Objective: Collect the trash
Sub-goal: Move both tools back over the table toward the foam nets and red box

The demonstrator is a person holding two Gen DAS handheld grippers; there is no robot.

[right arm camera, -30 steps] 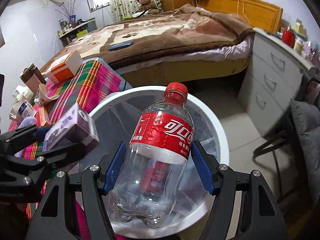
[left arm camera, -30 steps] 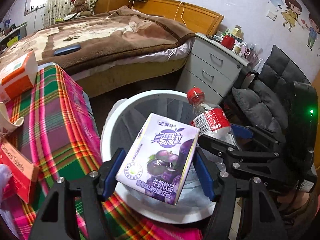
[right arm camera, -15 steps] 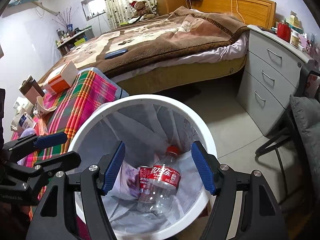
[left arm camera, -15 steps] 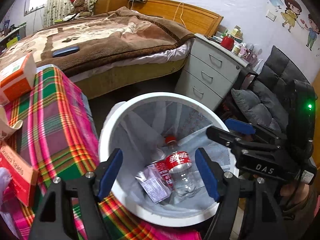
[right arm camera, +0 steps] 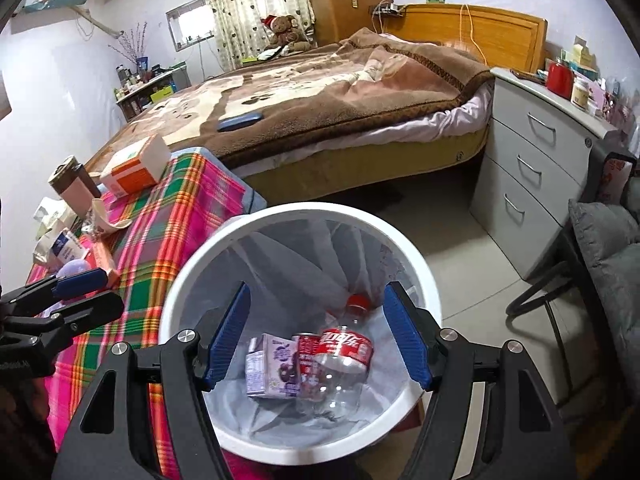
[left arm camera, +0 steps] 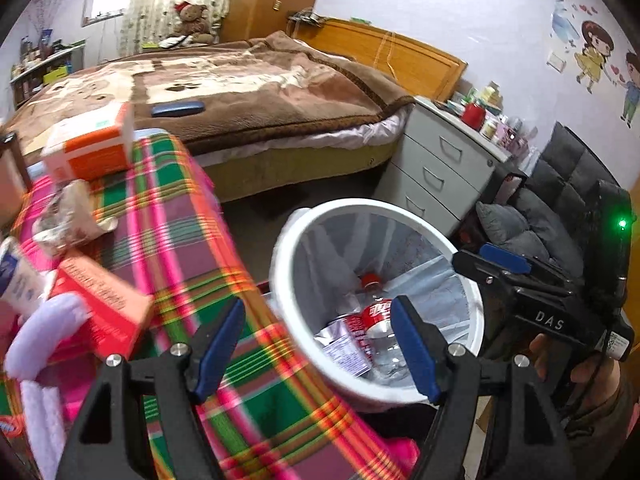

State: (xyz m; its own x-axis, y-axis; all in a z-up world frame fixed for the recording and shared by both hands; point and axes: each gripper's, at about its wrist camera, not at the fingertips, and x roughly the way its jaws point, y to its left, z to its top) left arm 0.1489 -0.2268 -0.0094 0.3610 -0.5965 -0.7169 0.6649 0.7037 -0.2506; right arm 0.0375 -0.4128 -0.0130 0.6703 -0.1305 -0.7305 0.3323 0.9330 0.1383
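A white trash bin (right arm camera: 404, 248) with a clear liner stands beside the plaid-covered table (right arm camera: 168, 224). Inside it lie a clear cola bottle (right arm camera: 344, 364) with a red label, a purple drink carton (right arm camera: 274, 366) and a red can (right arm camera: 306, 354). The bin (left arm camera: 296, 312) and bottle (left arm camera: 376, 316) also show in the left wrist view. My right gripper (right arm camera: 320, 336) is open and empty above the bin. My left gripper (left arm camera: 320, 344) is open and empty, over the table's edge beside the bin.
On the table are an orange-and-white box (left arm camera: 92, 148), a red box (left arm camera: 104, 304), a crumpled wrapper (left arm camera: 68, 216) and a purple cloth (left arm camera: 44, 332). A bed (right arm camera: 320, 88), a grey drawer unit (right arm camera: 536, 160) and a grey chair (right arm camera: 608, 264) surround the bin.
Both grippers opened: the carton and the cola bottle fell into the bin. My left gripper has since swung left toward the table.
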